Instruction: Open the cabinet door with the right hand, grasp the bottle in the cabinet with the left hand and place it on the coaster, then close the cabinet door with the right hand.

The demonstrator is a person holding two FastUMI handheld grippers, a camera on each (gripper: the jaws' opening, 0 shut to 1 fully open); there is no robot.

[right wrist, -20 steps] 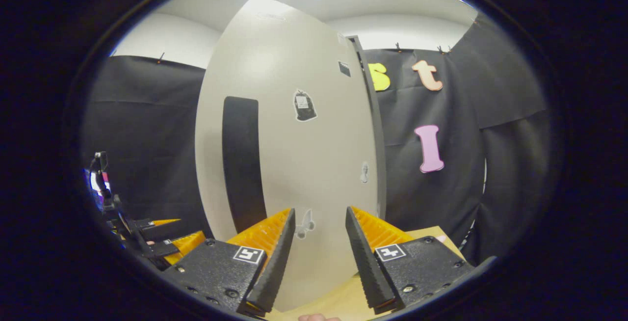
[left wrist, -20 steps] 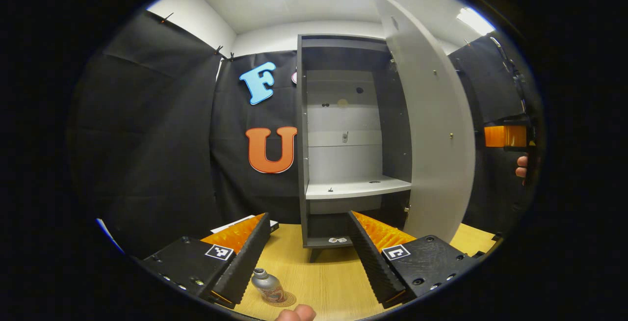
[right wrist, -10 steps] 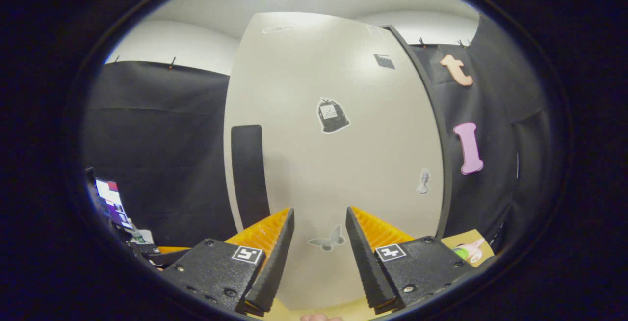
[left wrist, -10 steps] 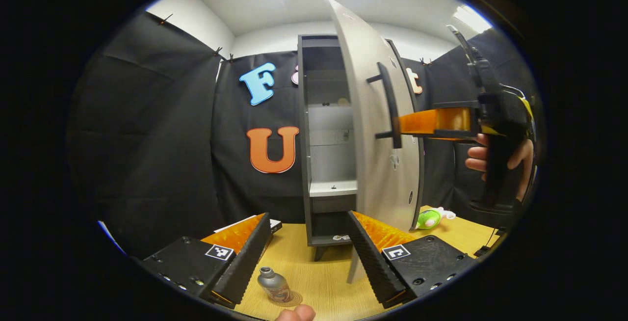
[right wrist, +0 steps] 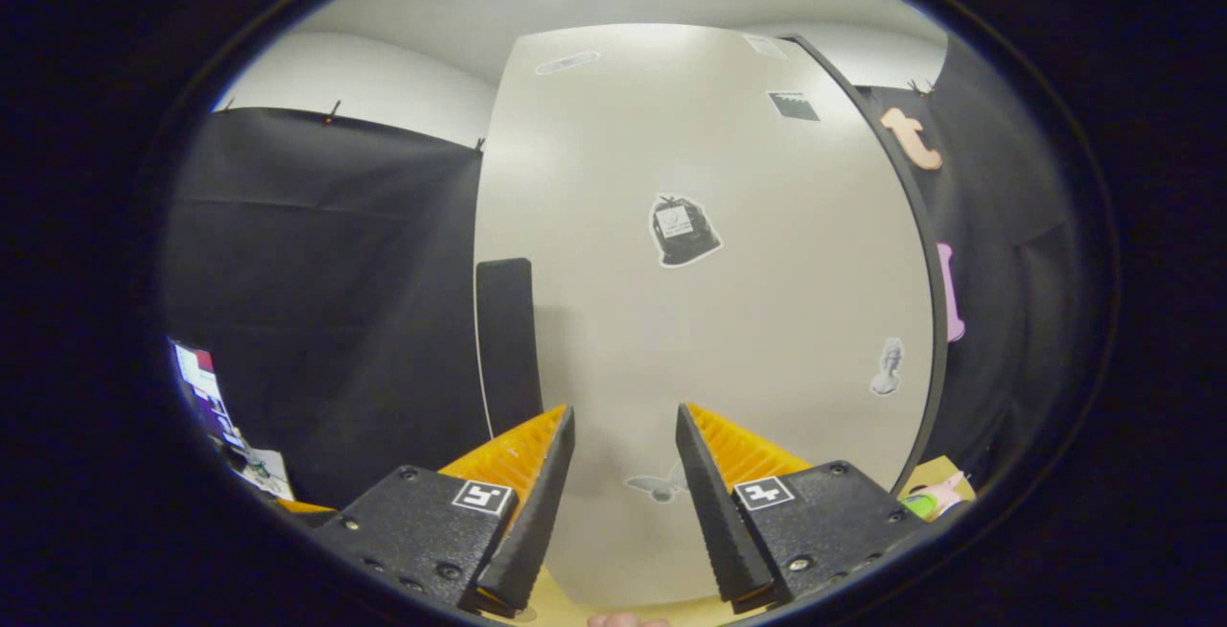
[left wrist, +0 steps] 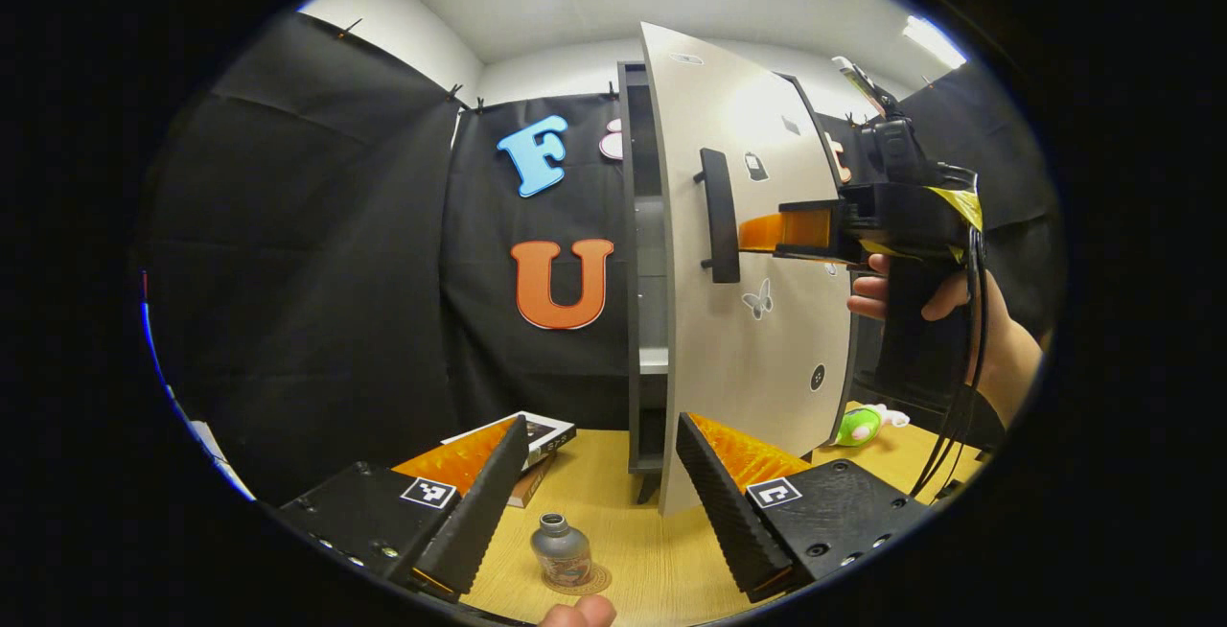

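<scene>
Left tongs (left wrist: 587, 488): low in the left gripper view, the two fingers spread wide apart with nothing between them, held above the worktop.
Bottle (left wrist: 561, 550): a small silver bottle with a cap, standing upright on the coaster, seen between the left tongs' fingers and nearer the left one; not touched by either finger.
Coaster (left wrist: 587, 581): a thin round brownish disc lying flat on the worktop under the bottle, its rim showing to the bottle's right.
Worktop (left wrist: 623, 512): light wood grain; the cabinet stands on it farther back.
Book (left wrist: 542, 435): lies flat on the worktop, behind the left finger and left of the cabinet's foot.
Right tongs (right wrist: 625, 502): in the right gripper view the fingers stand apart with a gap between them, empty, pointing at the face of the door very close ahead. In the left gripper view the same tool shows on the right, held by a hand (left wrist: 944, 306), its tip up against the door just beside the handle.
Cabinet door (right wrist: 709, 320): pale grey with small stickers, partly open; a narrow slice of the interior shows at its free edge.
Door handle (left wrist: 719, 215): a dark vertical bar near the door's free edge.
Cabinet (left wrist: 635, 272): tall, dark-framed, against the black cloth wall.
Green toy (left wrist: 858, 424): on the worktop to the cabinet's right, behind the door.
</scene>
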